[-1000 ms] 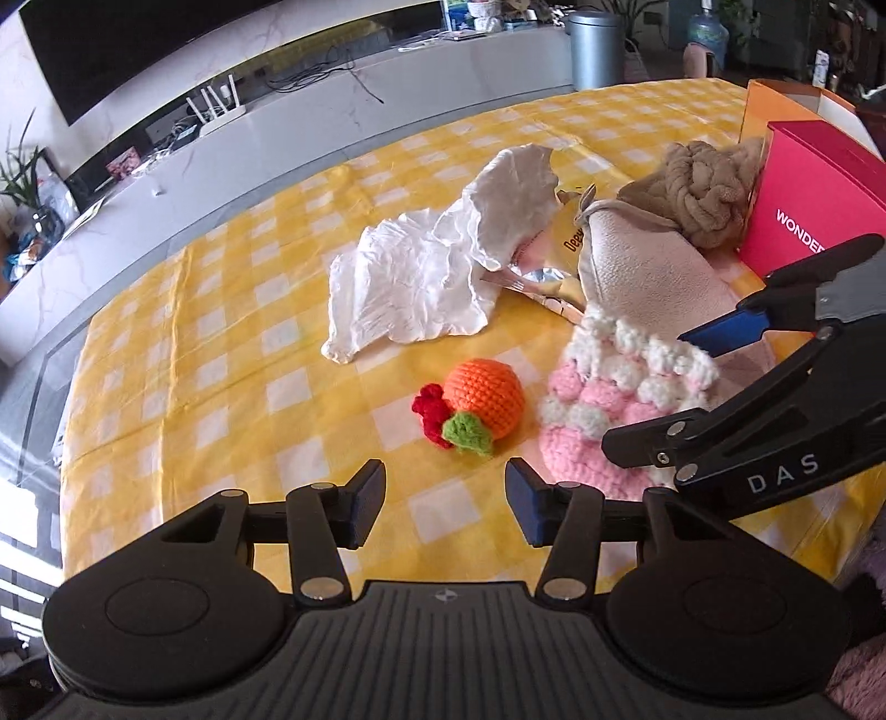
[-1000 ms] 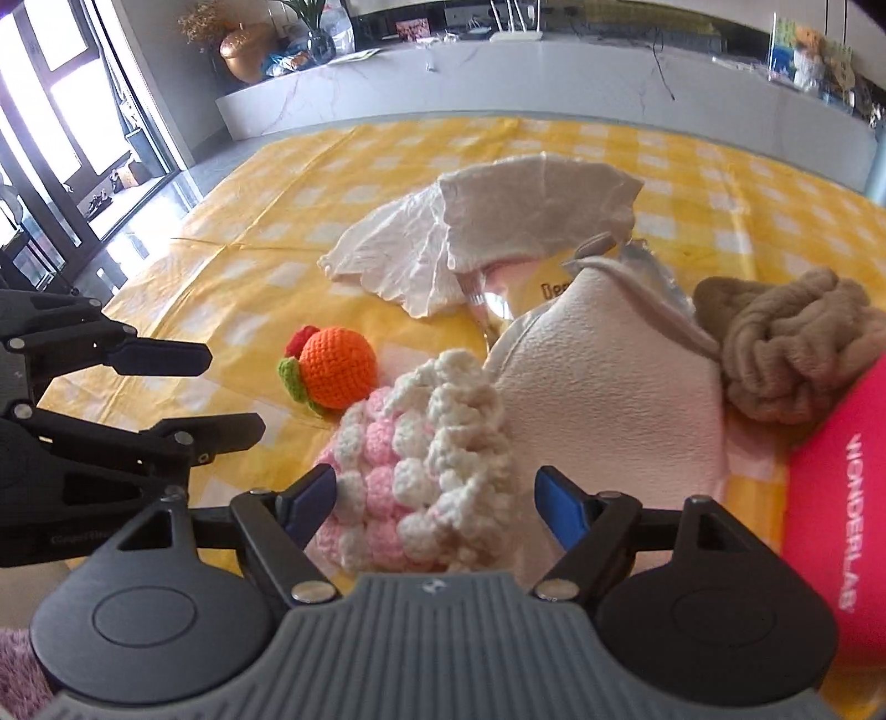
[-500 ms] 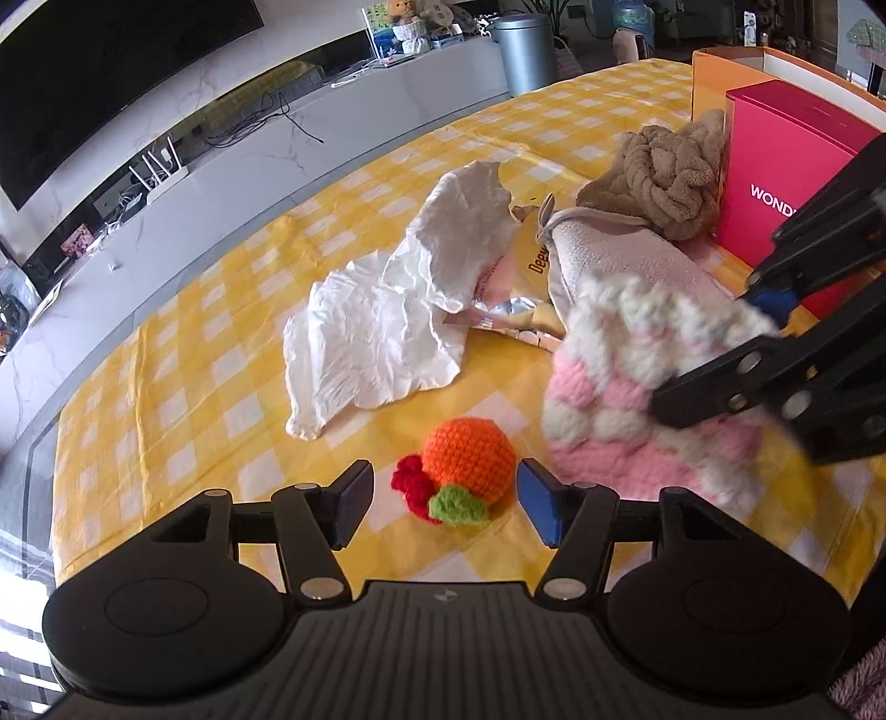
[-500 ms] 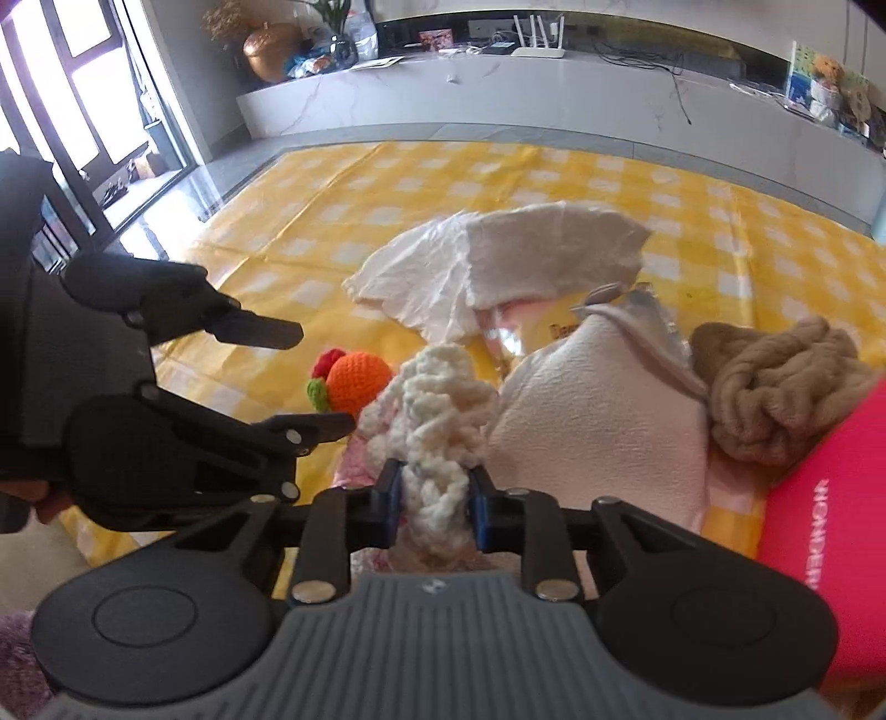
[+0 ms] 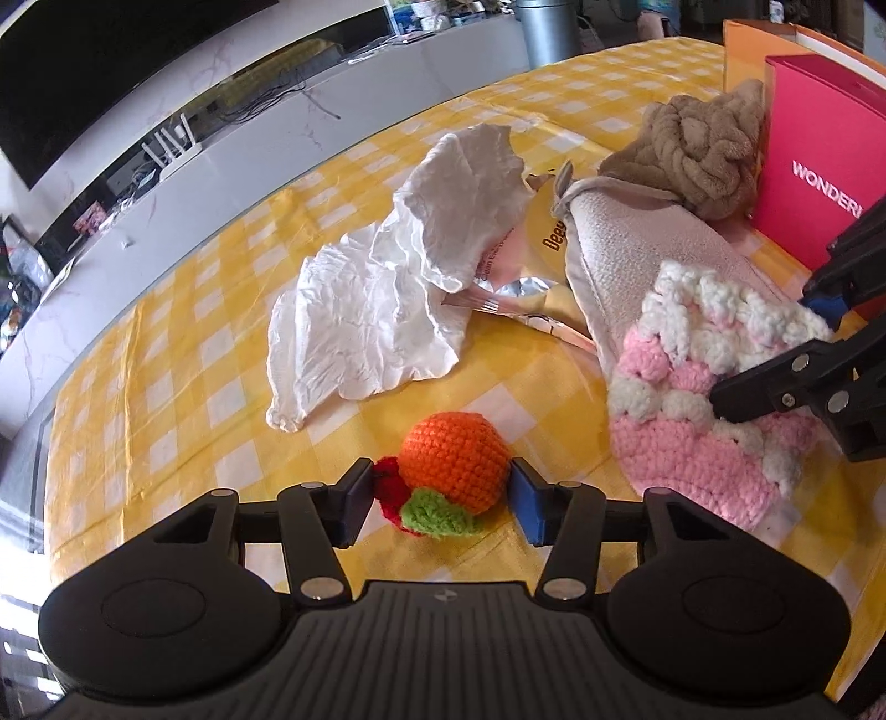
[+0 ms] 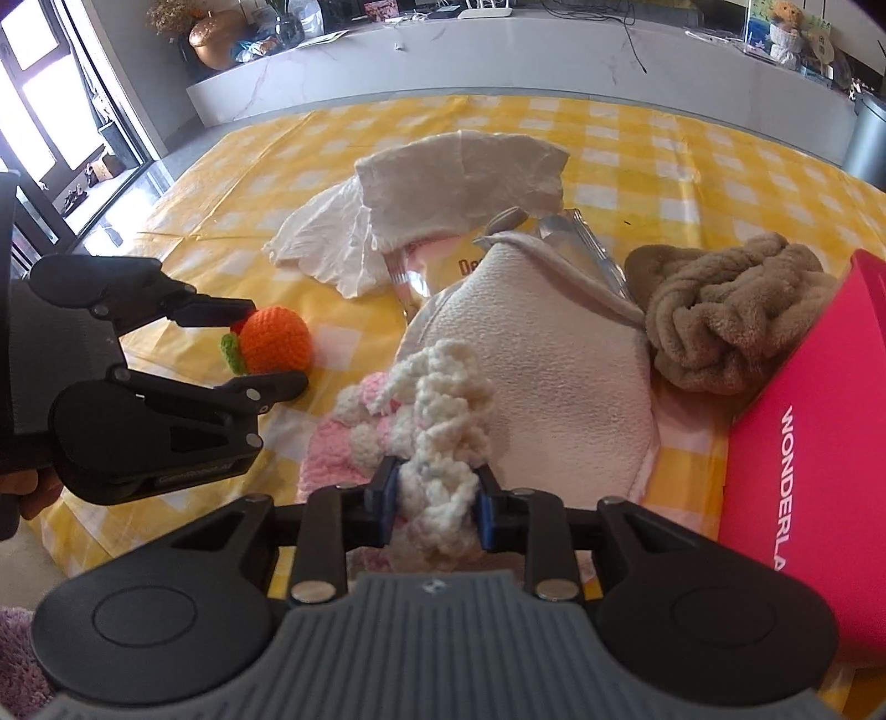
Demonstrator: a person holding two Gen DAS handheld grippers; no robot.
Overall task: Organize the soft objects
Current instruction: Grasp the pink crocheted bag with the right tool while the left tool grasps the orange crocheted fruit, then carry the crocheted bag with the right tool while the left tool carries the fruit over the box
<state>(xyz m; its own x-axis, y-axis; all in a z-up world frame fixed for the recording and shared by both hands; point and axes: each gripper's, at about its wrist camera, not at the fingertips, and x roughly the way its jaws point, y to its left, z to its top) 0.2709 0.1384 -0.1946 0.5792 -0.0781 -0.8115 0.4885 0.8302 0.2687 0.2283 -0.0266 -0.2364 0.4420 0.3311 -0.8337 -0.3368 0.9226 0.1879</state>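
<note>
An orange crochet ball (image 5: pixel 454 459) with red and green leaves lies on the yellow checked tablecloth (image 5: pixel 166 354). My left gripper (image 5: pixel 440 501) straddles it with its jaws closing. The pads (image 5: pixel 354 498) are right at the ball's sides without squeezing it. The right wrist view shows the same ball (image 6: pixel 274 343) between those fingers. My right gripper (image 6: pixel 437 509) pinches the white frill of a pink and white crochet piece (image 6: pixel 437 399). Its jaws are easing open slightly, pads still pressing the yarn. In the left wrist view the piece (image 5: pixel 703 387) hangs tilted from that gripper (image 5: pixel 769 351).
A cream towel bundle (image 6: pixel 531 360) lies behind the crochet piece, with a brown knotted plush (image 6: pixel 725 315) beside it. A crumpled white cloth (image 6: pixel 459 177) partly covers a foil packet (image 5: pixel 531 271). A pink box (image 6: pixel 819 421) stands at the right, an orange box (image 5: pixel 742 50) behind it.
My right gripper went from open around the crochet piece to shut on its frill and raised it. My left gripper came forward and down until the orange ball sat between its jaws.
</note>
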